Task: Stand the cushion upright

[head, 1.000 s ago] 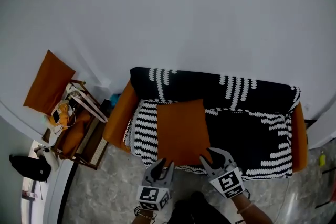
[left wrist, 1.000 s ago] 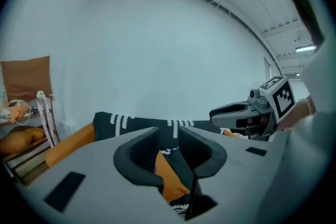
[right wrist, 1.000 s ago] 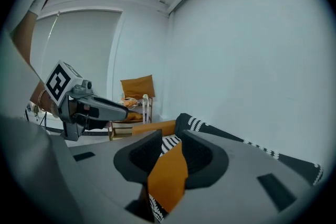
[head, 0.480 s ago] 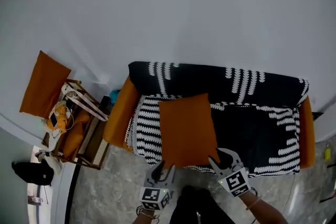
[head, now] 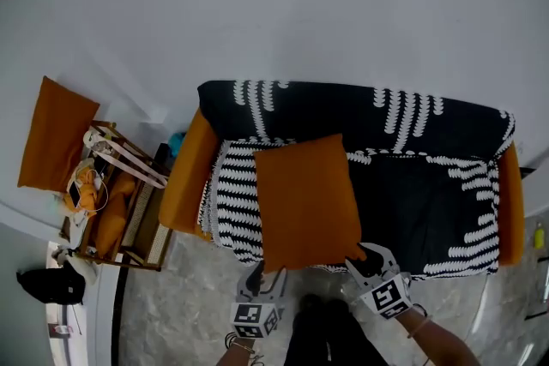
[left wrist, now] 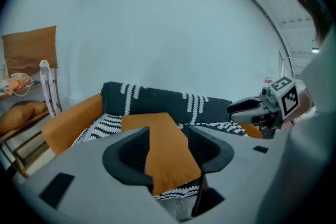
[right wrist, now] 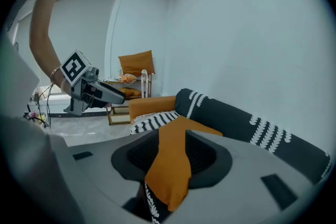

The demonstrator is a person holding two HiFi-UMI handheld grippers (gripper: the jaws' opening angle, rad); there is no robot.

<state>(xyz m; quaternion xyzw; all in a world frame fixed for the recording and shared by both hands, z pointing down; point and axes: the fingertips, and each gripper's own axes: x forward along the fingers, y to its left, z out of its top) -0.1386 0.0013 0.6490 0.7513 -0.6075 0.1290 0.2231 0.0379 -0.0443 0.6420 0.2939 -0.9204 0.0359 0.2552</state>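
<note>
Orange cushion [head: 304,201] lying on sofa [head: 412,126]

One sofa [head: 184,184] carries one black-and-white throw [head: 412,210] and one orange seat cushion [head: 304,201]. A second orange cushion [head: 53,133] stands on the one wooden rack [head: 141,223] at far left. Two grippers sit nearest: left gripper [head: 266,277] and right gripper [head: 367,257], jaws opening with the seat cushion's near edge between them.

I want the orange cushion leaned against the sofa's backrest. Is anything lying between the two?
Nothing visible does. The cushion lies flat on the black-and-white throw, its far edge at the foot of the backrest. No other object sits between them.
</note>
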